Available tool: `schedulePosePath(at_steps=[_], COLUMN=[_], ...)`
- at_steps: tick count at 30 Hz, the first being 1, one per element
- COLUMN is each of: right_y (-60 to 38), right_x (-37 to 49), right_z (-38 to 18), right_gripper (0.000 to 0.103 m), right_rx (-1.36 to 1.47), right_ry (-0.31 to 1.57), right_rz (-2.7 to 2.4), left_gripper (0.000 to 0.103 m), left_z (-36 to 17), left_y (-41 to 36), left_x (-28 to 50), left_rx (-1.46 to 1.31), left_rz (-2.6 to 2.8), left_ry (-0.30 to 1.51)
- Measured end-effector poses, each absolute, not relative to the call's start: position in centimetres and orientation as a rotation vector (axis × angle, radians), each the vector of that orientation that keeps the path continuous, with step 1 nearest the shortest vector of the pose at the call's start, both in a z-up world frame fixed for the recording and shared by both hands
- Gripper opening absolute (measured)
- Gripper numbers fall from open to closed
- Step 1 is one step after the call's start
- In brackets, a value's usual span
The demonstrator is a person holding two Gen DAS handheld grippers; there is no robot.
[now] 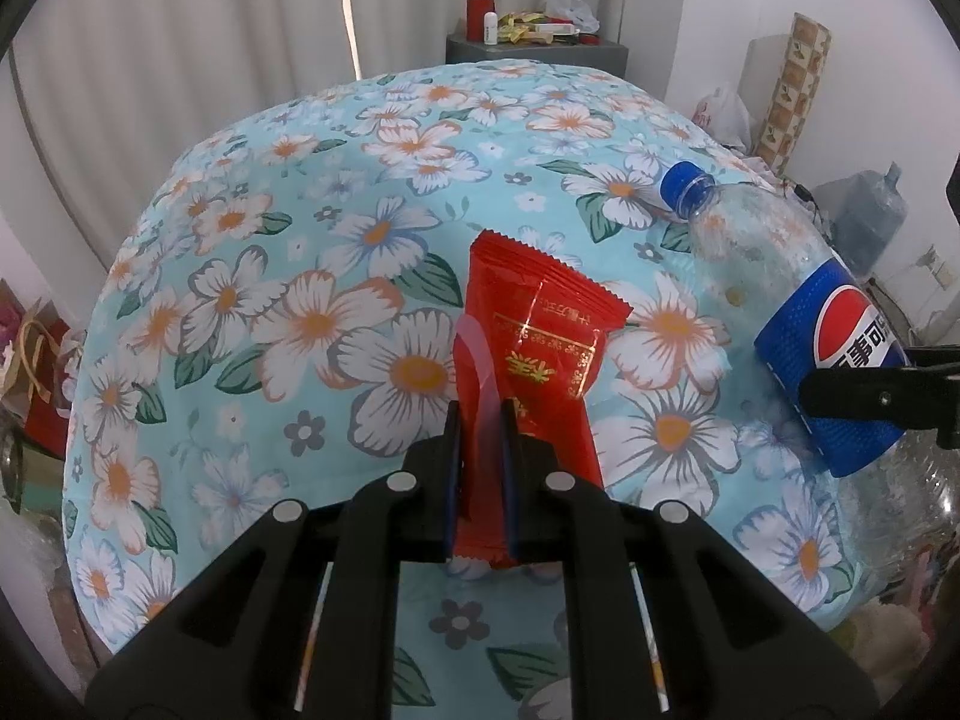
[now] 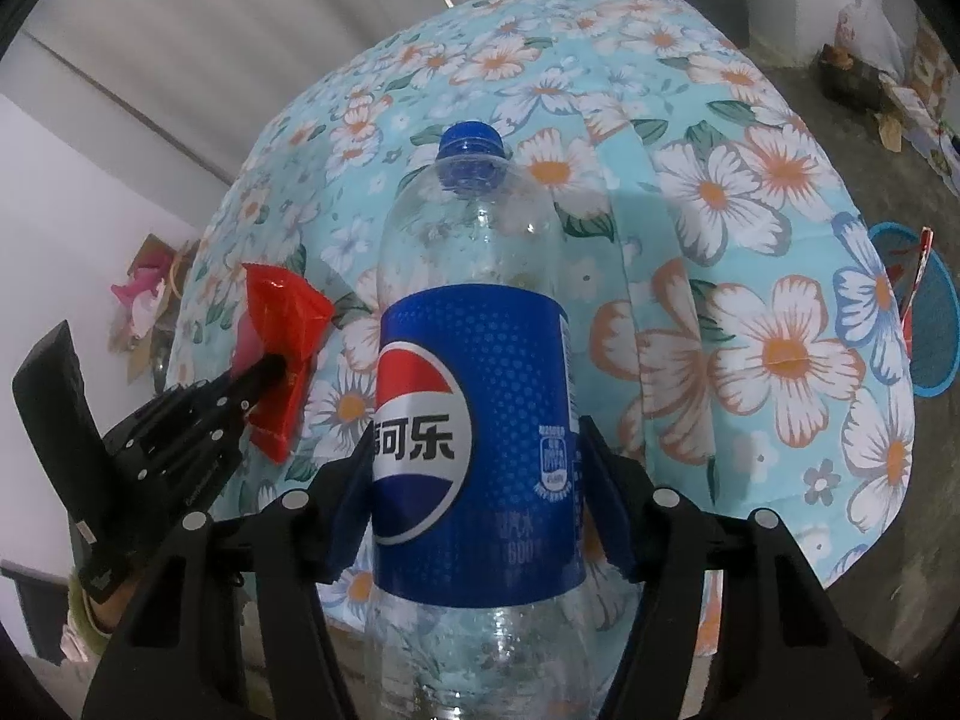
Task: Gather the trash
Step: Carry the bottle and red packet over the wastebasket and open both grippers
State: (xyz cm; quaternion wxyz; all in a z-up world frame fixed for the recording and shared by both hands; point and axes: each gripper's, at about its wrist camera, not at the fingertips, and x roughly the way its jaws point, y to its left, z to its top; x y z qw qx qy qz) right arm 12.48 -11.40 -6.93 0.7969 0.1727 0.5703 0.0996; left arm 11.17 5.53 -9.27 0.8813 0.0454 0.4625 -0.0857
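Observation:
My left gripper (image 1: 482, 414) is shut on a red snack wrapper (image 1: 540, 324) and holds it above the floral tablecloth (image 1: 312, 252). The wrapper also shows in the right wrist view (image 2: 282, 324), pinched in the left gripper (image 2: 273, 366). My right gripper (image 2: 477, 456) is shut on an empty clear Pepsi bottle (image 2: 480, 420) with a blue label and blue cap, gripped at the label. The bottle shows at the right of the left wrist view (image 1: 798, 300), with a right fingertip (image 1: 840, 396) against its label.
A grey cabinet (image 1: 534, 51) with a red flask and small clutter stands beyond the table. A large water jug (image 1: 864, 210) and bags sit at the right. A blue basket (image 2: 930, 312) is on the floor right of the table. Bags lie at the left wall (image 2: 150, 294).

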Motion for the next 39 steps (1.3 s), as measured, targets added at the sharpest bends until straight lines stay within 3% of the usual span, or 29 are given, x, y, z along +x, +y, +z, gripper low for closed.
schedulePosePath(at_steps=[18,28,33,39], right_y=[-11.2,-14.1,-18.7,-29.0], right_x=[12.3,10.5,8.4,3.9], right_z=[-6.8,-4.2,-2.2,-1.1], right_gripper=[0.057,0.057,0.057,0.057], right_rx=[0.352,0.449,0.549,0.683], right_ry=[1.191,1.091,0.988,0.854], right_rz=[0.215,0.216,0.155,-0.080], left_gripper=[0.005,0.002,0.002,0.002], left_z=[-9.0,-4.7,-2.0,0.7], left_y=[5.3,5.2,1.9,-8.0], left_x=[11.0,11.3,13.4,16.2], left_rx=[0.108,0.011,-0.002,0.033], left_rz=[-0.175,-0.293,-0.443,-0.669], left_ry=[0.949,0.872,0.854,0.835])
